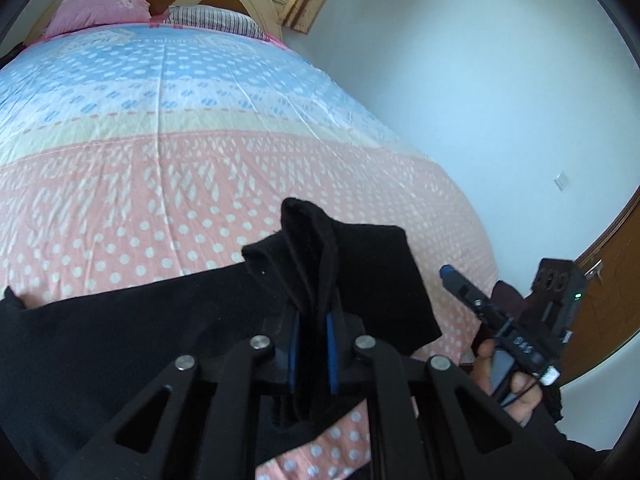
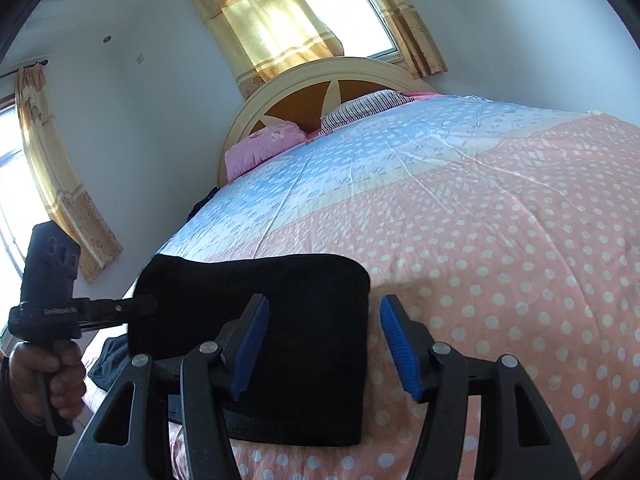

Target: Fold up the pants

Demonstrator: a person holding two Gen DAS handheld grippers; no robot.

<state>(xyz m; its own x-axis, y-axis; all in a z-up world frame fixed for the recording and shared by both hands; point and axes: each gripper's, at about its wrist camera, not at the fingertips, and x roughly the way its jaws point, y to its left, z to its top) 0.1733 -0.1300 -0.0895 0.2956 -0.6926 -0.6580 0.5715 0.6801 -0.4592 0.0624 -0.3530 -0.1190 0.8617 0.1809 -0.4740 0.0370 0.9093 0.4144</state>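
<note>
Little can be read here. In the left wrist view, the right claw reaches in from the right, and a short white marking on the side of its black body is too blurred and tilted to read. In the right wrist view, the left claw comes in from the left, and a small white brand word on its black body is too small to make out.
</note>
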